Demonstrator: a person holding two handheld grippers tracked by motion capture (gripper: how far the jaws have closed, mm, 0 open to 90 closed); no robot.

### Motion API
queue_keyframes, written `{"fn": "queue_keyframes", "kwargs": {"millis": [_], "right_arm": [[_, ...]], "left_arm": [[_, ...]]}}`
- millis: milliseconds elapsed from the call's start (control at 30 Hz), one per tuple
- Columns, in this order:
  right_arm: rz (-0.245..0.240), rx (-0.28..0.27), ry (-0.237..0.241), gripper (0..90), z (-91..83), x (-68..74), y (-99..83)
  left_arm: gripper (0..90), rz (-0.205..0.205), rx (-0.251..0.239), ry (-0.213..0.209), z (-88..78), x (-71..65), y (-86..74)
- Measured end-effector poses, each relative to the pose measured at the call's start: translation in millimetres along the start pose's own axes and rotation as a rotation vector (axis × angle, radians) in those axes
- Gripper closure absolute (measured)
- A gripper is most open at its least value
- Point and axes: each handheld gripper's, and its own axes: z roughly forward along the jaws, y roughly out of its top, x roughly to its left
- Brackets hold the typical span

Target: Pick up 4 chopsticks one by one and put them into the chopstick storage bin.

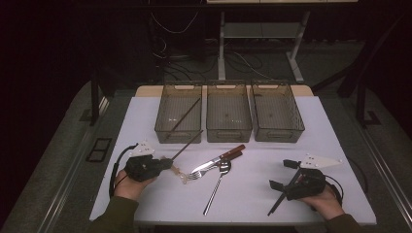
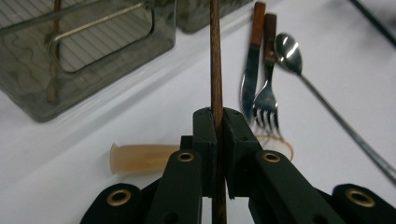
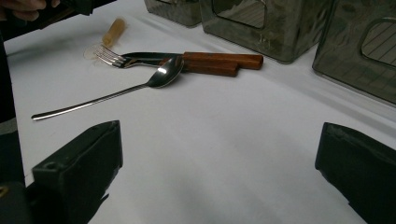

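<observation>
My left claw point(image 2: 218, 116) clenches the wooden chopstick point(image 2: 215, 56) low on its shaft, tip aimed at the left bin point(image 1: 179, 112), where its mate already lies; my right claw point(image 1: 281, 175) rests released on the worktop point(image 1: 252, 189).

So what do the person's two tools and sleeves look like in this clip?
Both are black handheld units. The left tool and right tool each carry a pale three-cornered plate on top and trail a dark cable. The left tool's jaw arms have brass-coloured rivets; the right tool's jaws end in blocky black pads. The sleeves are dark olive.
</observation>
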Motion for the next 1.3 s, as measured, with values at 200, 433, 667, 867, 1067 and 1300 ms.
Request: {"fn": "queue_keyframes", "kwargs": {"millis": [200, 433, 667, 867, 1067, 1300], "right_arm": [[-0.001, 0.003, 0.0, 1.0, 0.9, 0.2, -0.3], [0.006, 0.005, -0.005, 1.0, 1.0, -1.0, -0.4], [0.008, 0.011, -0.008, 1.0, 1.3, -0.8, -0.9], [0.014, 0.01, -0.009, 1.0, 1.5, -1.3, -1.3], [0.012, 0.015, -0.01, 1.0, 1.9, -0.6, -1.9], [0.01, 0.011, -0.008, 1.0, 2.1, -1.7, -1.7]], "left_arm": [[83.9, -0.003, -0.026, 0.004, -4.3, 0.7, 7.7], [83.9, -0.01, -0.044, 0.016, -4.1, 6.2, 17.2], [83.9, -0.01, -0.075, 0.018, -0.7, 10.0, 30.5], [83.9, -0.019, -0.106, 0.018, 2.7, 16.1, 45.1], [83.9, -0.016, -0.111, 0.025, 9.2, 21.6, 57.2], [83.9, -0.015, -0.112, 0.038, 15.6, 29.2, 71.4]]}}
